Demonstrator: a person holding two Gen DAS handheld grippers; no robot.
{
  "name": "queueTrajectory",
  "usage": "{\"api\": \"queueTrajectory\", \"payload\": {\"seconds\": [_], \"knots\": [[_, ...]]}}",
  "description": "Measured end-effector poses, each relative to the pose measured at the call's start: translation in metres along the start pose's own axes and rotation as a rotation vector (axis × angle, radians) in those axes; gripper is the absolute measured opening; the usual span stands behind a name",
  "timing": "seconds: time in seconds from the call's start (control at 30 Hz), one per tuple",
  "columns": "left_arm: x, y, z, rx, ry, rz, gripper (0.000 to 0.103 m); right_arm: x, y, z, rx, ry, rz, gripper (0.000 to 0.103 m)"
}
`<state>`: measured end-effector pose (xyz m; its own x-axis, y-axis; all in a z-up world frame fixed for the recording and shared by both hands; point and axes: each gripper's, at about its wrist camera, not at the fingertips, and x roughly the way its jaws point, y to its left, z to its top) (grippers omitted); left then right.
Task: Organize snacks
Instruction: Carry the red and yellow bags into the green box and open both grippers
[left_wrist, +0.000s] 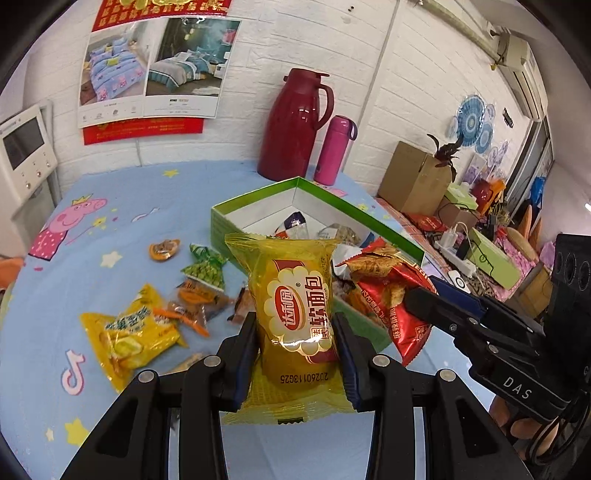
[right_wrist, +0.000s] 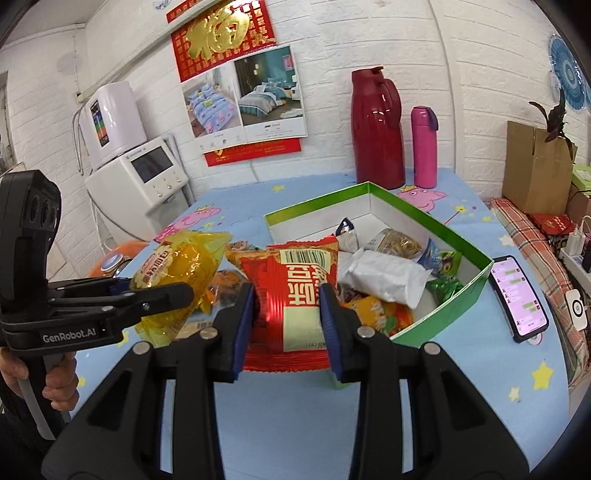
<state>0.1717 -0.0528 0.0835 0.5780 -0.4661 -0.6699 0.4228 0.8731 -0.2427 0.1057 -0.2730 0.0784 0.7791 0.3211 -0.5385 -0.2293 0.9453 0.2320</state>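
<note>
White brick walls back a cartoon-print tablecloth (left_wrist: 110, 206) where the left gripper (left_wrist: 295, 354) pinches a yellow soft-bread packet (left_wrist: 295, 306) and the right gripper (right_wrist: 286, 325) clamps a red snack packet (right_wrist: 295, 291), both aloft at the green box's (right_wrist: 461, 295) near edge, each apparently due for release inside.

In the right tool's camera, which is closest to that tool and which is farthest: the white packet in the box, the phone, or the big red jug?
From the right tool, which grips a red snack packet:
1. White packet, inside the green box, just ahead and right.
2. Phone, flat on the table, right of the box.
3. Big red jug, upright by the back wall.
</note>
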Motion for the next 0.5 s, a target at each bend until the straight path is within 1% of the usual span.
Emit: {"api": "queueTrajectory", "payload": {"seconds": [0.13, 0.27, 0.4, 0.5], "knots": [[0.025, -0.004, 0.029, -0.012, -0.007, 0.004, 0.039, 0.015, -0.020, 0.018, 0.015, -0.010, -0.042, 0.037], [0.051, -0.001, 0.056, -0.035, -0.015, 0.011, 0.039, 0.034, -0.038, 0.036, 0.027, -0.014, -0.065, 0.037], [0.082, 0.006, 0.076, -0.056, -0.005, 0.030, 0.039, 0.059, -0.049, 0.048, 0.031, 0.000, -0.073, 0.037], [0.105, 0.013, 0.086, -0.067, 0.009, 0.048, 0.040, 0.080, -0.054, 0.052, 0.023, 0.019, -0.087, 0.037]]}}
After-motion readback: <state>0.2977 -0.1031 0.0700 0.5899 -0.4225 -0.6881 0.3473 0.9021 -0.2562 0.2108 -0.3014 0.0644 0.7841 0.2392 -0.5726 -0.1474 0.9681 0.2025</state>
